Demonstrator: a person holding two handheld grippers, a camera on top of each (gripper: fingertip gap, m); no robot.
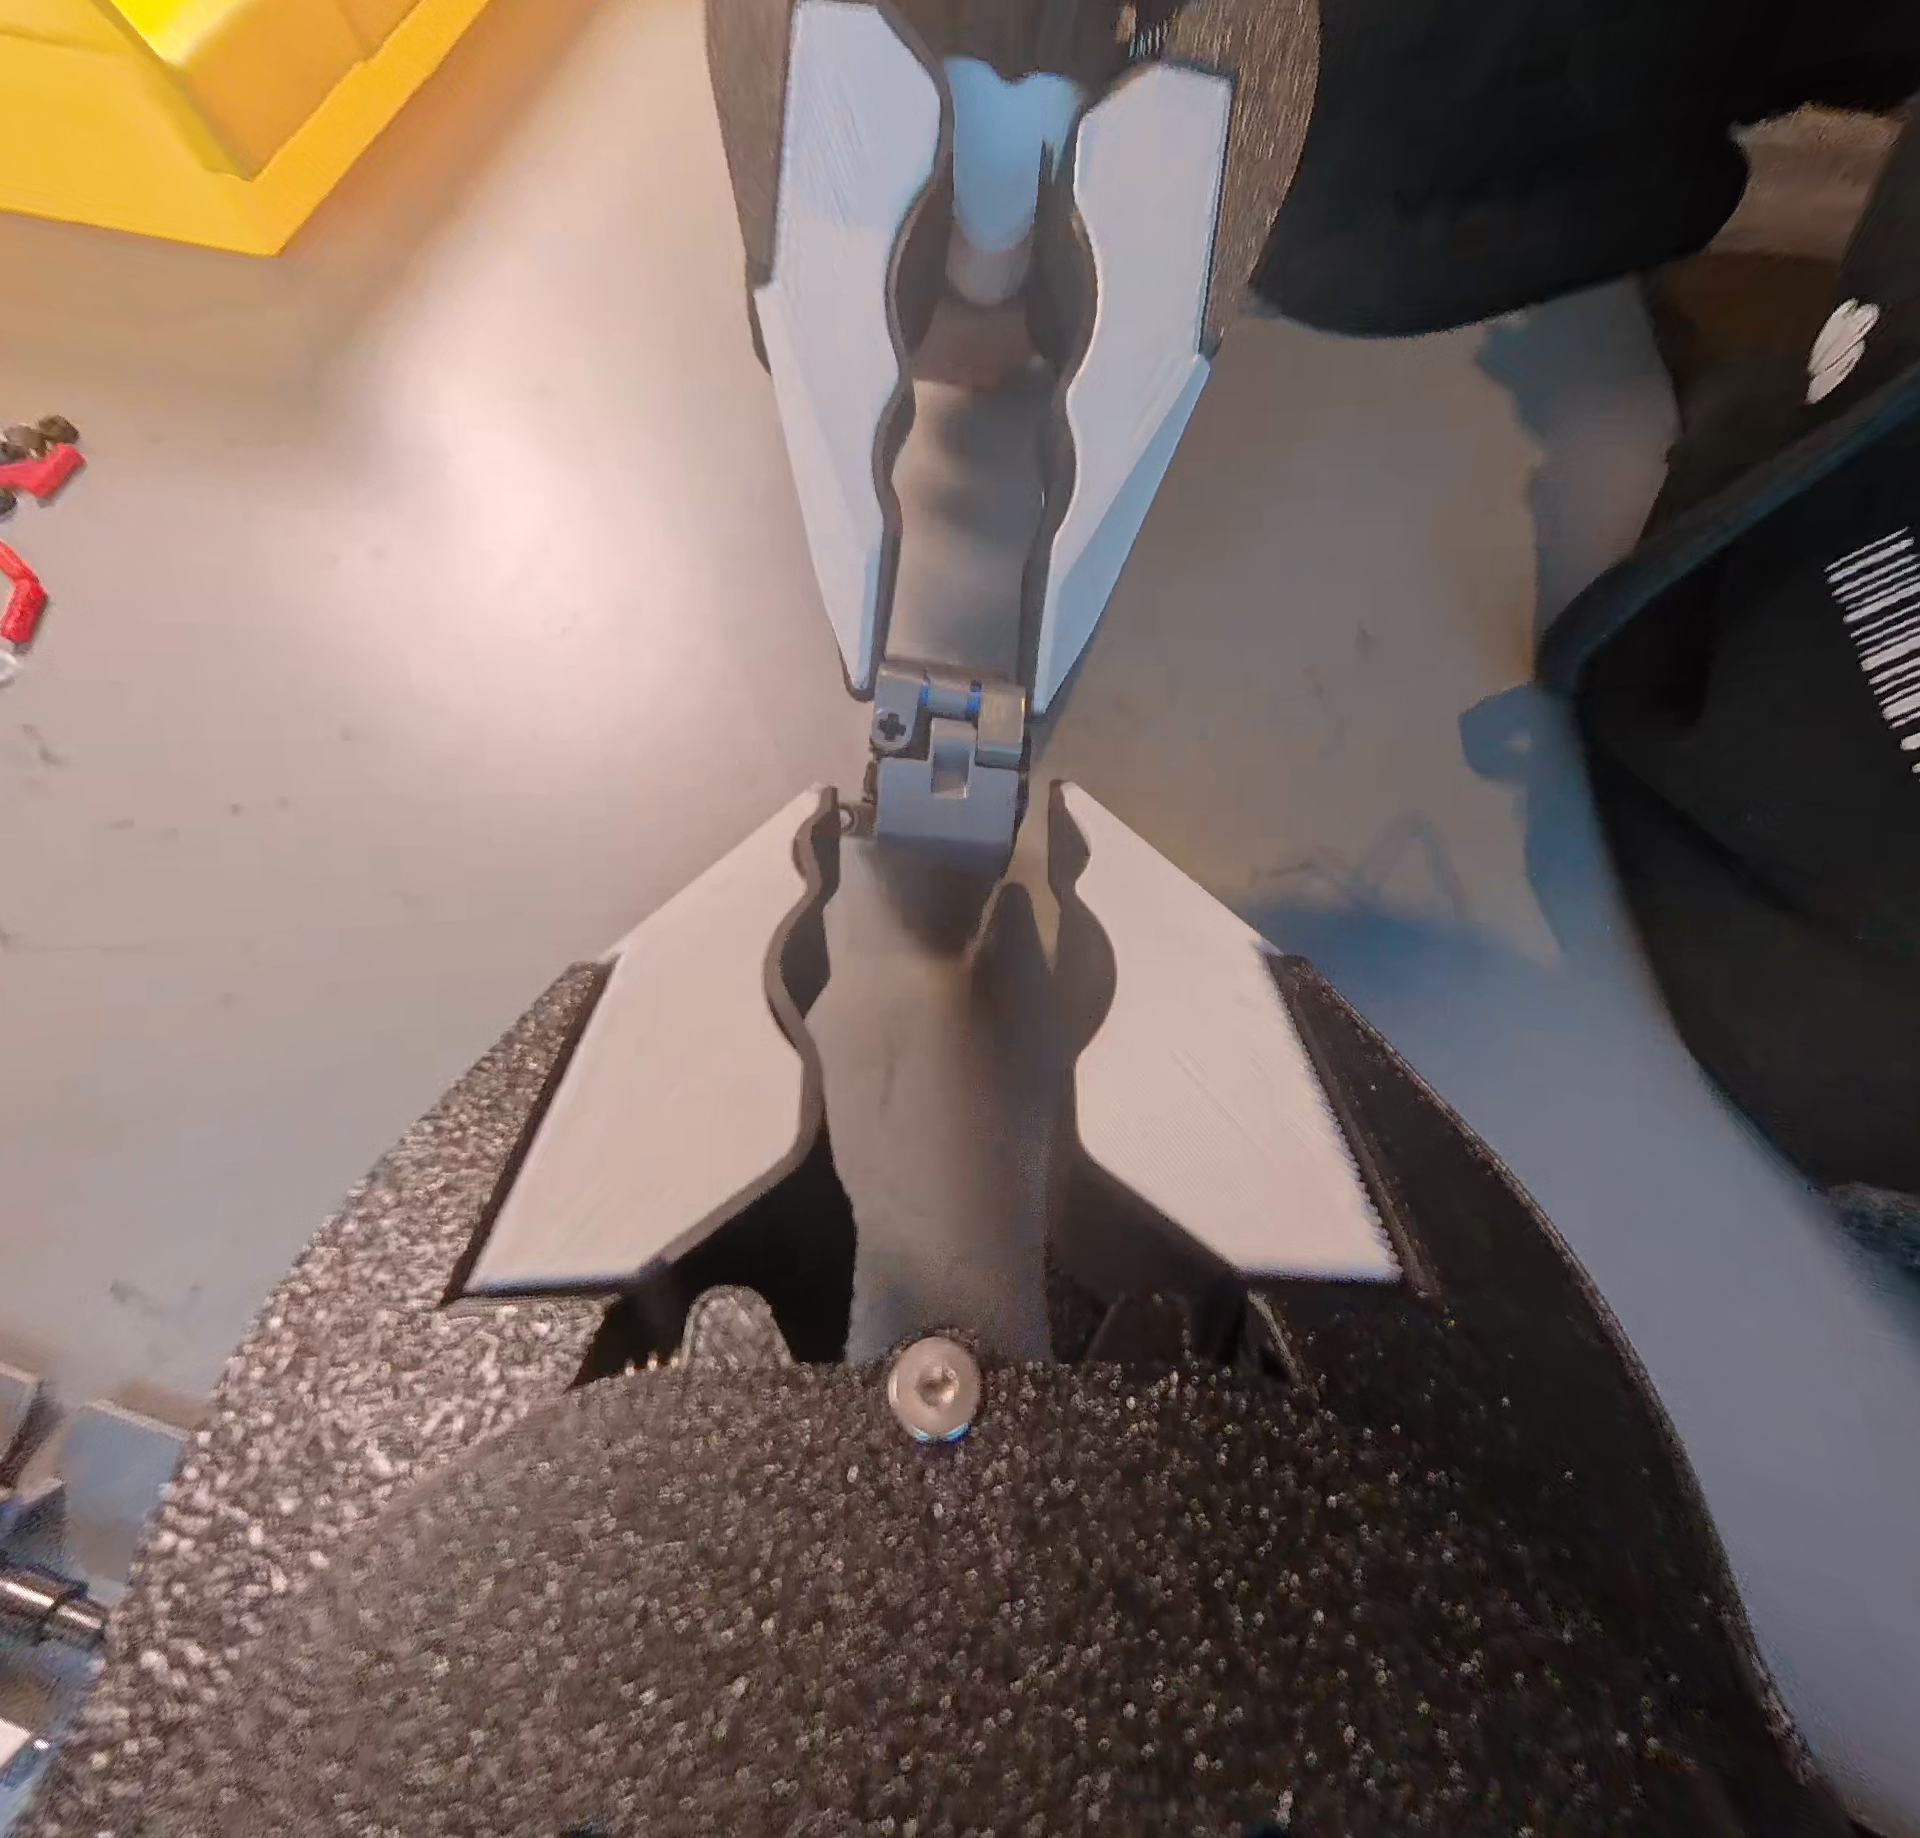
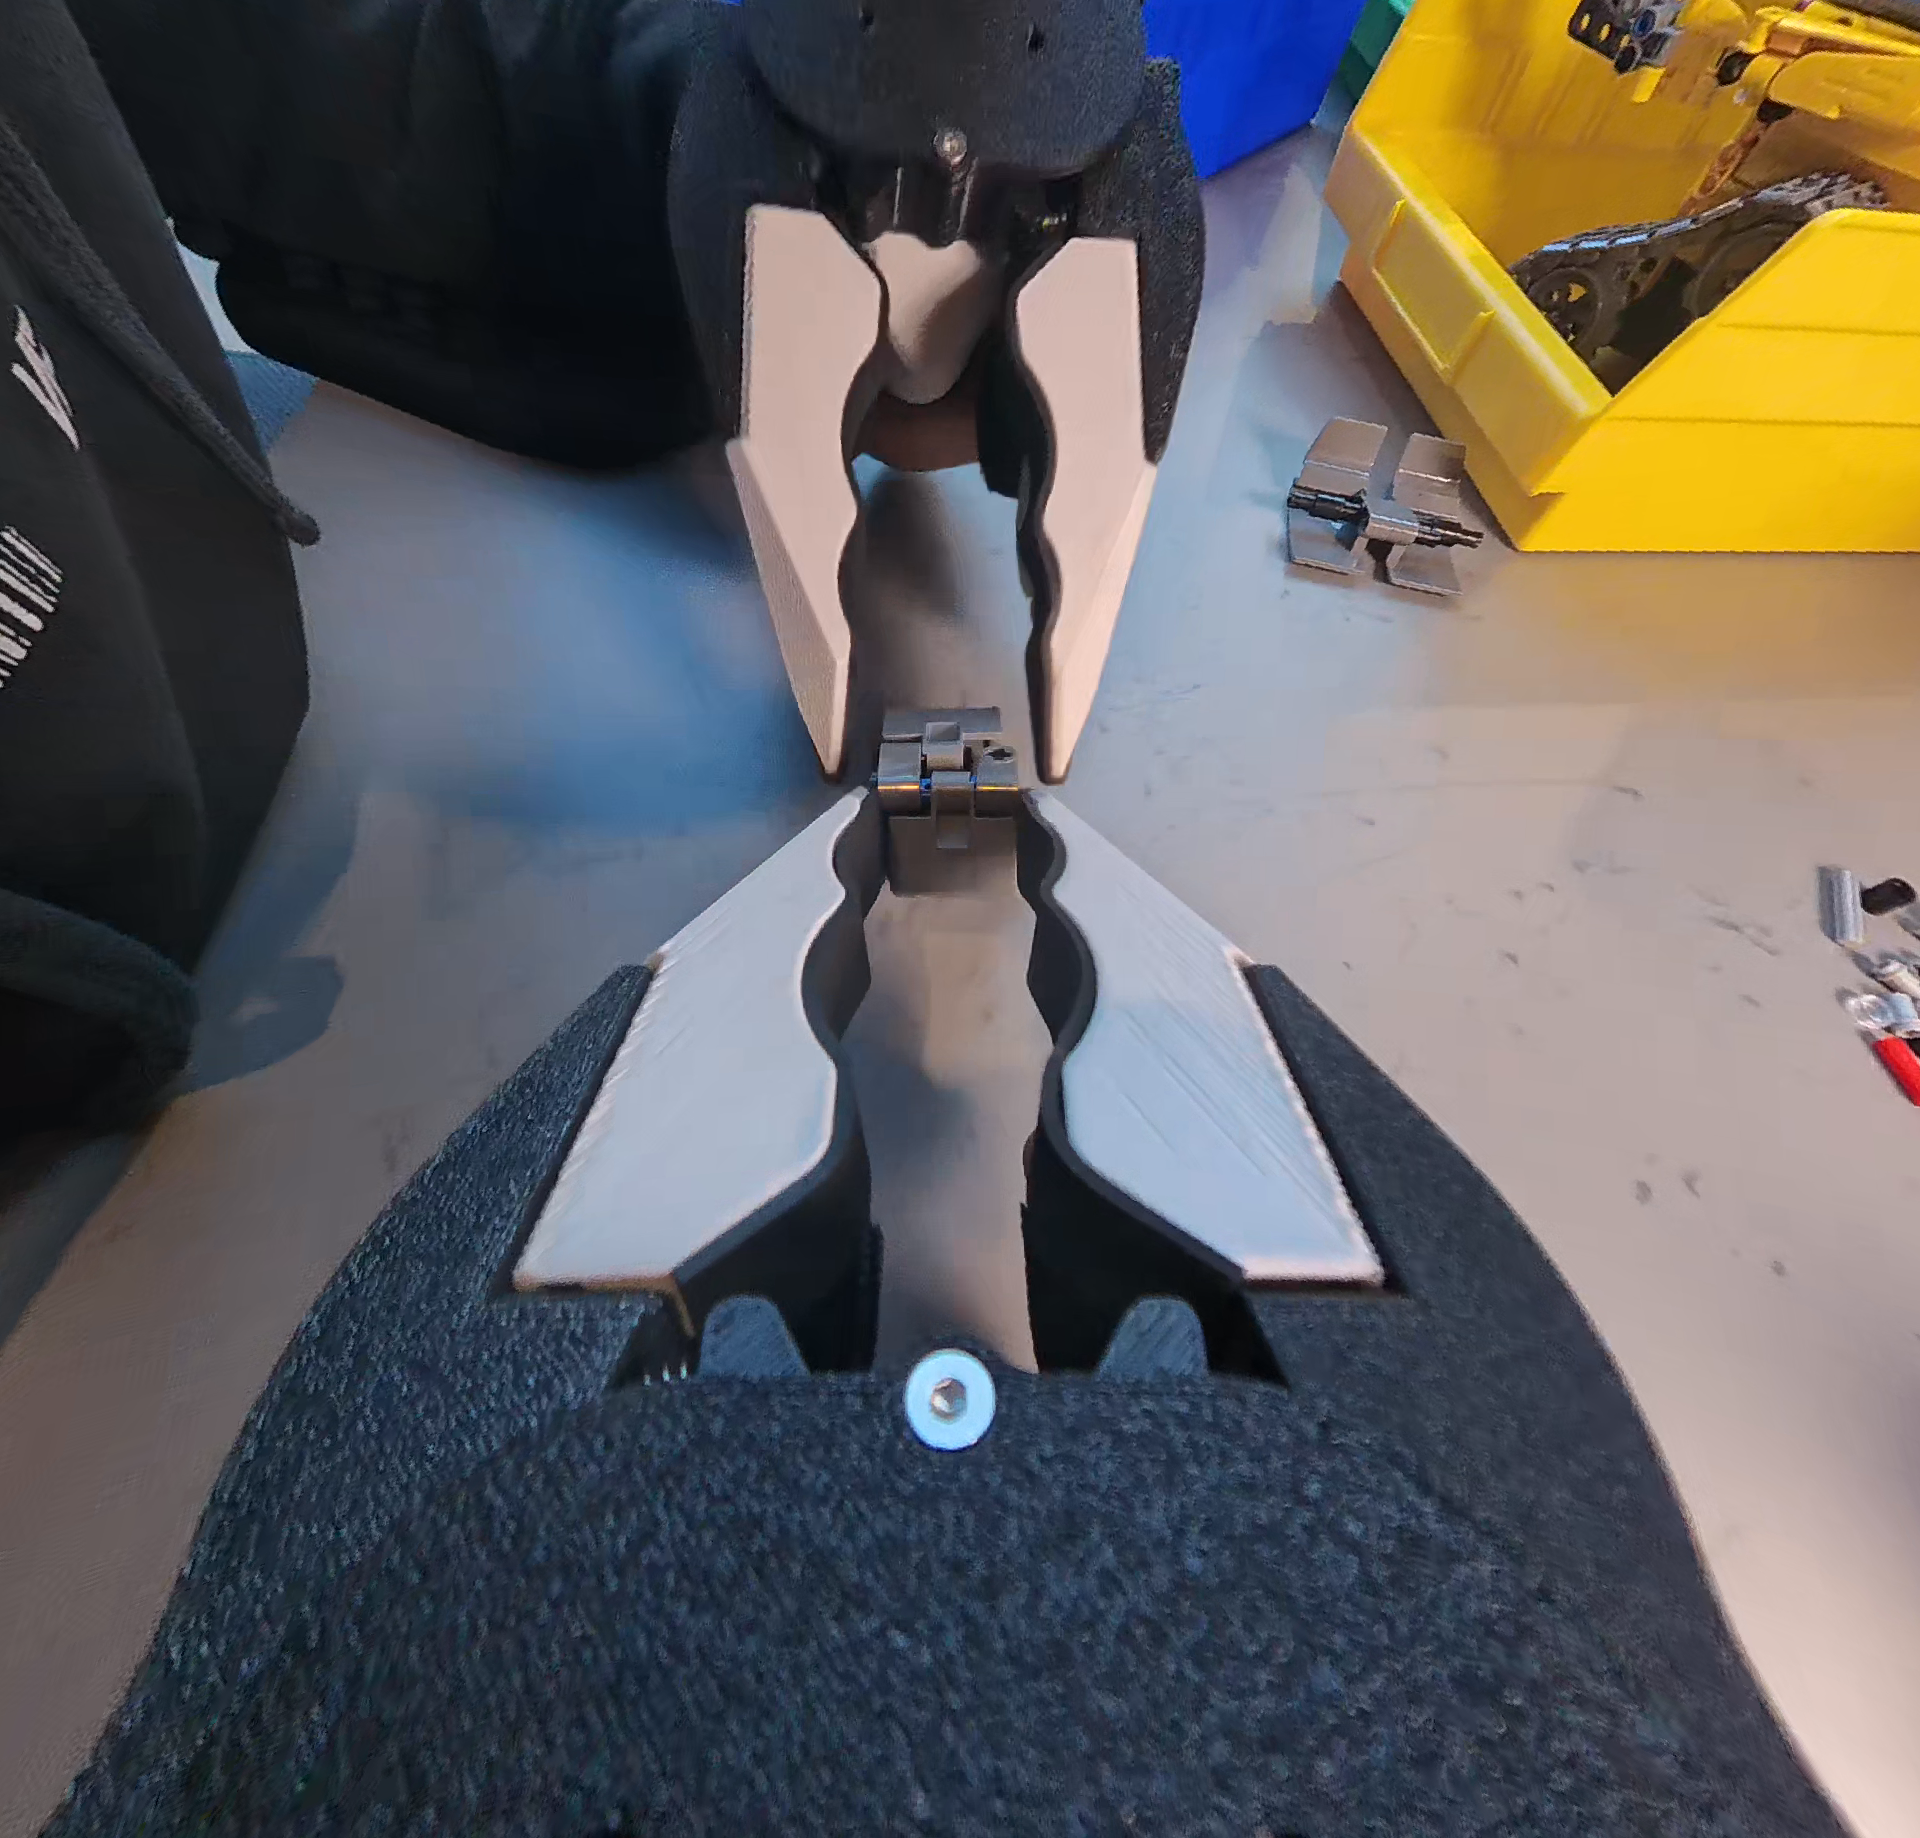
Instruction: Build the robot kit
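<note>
Left claw [image 1: 940, 812]: pale grey fingers [image 1: 665, 1092] edged black, body speckled black. Right claw [image 2: 951, 801]: same pale grey and black. Between both claws' tips: hinge piece [image 1: 945, 760], dull silver-grey with blue glints. Bench [image 1: 416, 697]: matte grey-beige, scuffed. Left of left claw: red small parts [image 1: 31, 500]. Far right of right claw: bright yellow bin [image 2: 1662, 386]; before it, silver hinge parts [image 2: 1377, 510]. Person's sleeve [image 2: 416, 178]: black.
</note>
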